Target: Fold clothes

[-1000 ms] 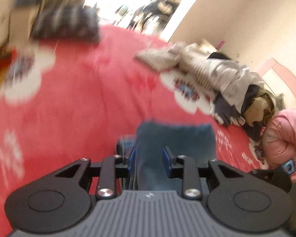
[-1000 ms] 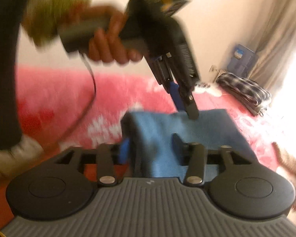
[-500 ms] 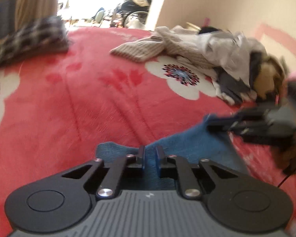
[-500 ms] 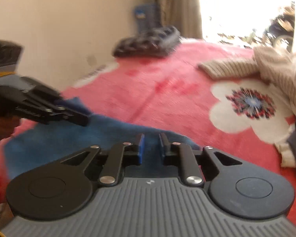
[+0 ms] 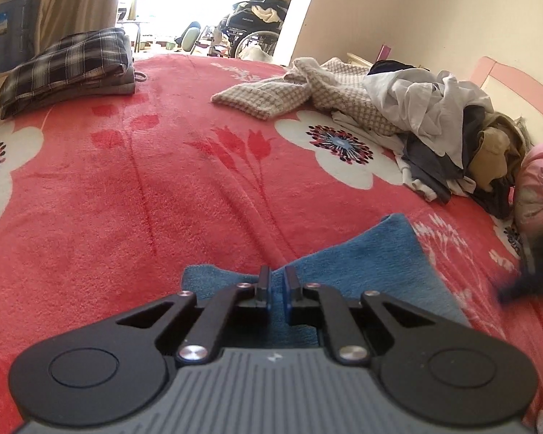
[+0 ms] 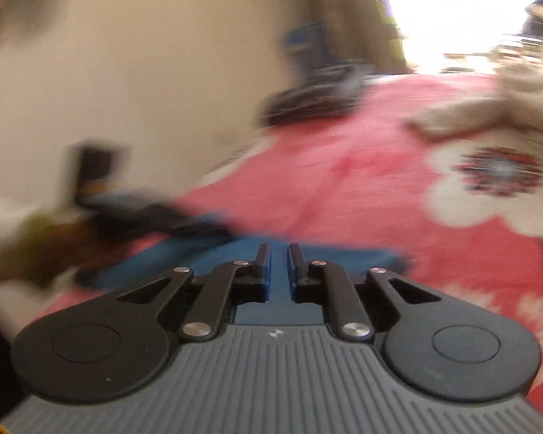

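Your red fleece bed cover (image 5: 134, 195), plush with white flowers, fills both views. The blue garment (image 5: 373, 271), soft terry-like cloth folded to a rough rectangle, lies at lower centre, its long axis running toward the upper right. Your left gripper (image 5: 277, 282) and right gripper (image 6: 278, 264) have just been closing; each now pinches the blue garment's edge between its fingers.

You have a blue cloth (image 5: 373, 264) on a red blanket (image 5: 126, 188) printed with white flowers and darker red tulips. Noted beyond: a dark plaid folded garment (image 5: 68, 61), a beige checked garment (image 5: 271, 97), a pink jacket (image 5: 539, 188).
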